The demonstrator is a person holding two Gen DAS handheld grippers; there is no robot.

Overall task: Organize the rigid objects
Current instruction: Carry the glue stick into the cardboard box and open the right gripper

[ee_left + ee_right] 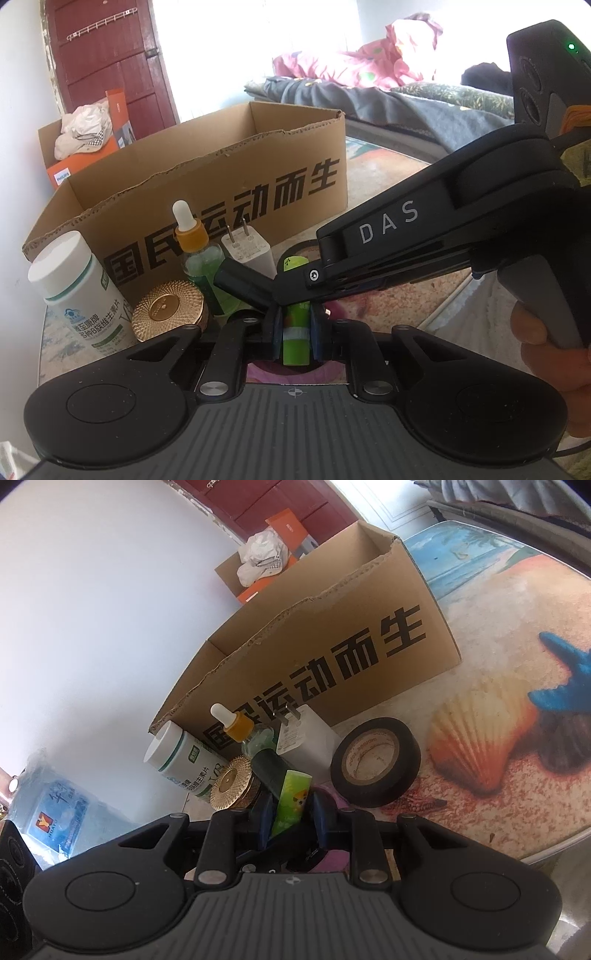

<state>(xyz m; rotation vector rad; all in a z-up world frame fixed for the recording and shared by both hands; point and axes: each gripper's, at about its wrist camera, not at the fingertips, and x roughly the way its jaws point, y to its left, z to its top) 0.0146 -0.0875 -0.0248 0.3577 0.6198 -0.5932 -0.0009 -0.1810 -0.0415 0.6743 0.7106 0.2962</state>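
Tongs both clamped on green tube (295,336): left tongs (295,334), right tongs (290,812).

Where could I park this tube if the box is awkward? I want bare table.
Bare table lies right of the cardboard box and beyond the tape roll. Crowded in front of the box's left end: white bottle, dropper bottle, charger.

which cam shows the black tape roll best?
Right wrist view. The black tape roll lies in full sight there on the table mat, right of the white charger. In the left wrist view only a sliver of it shows, behind the right tongs.
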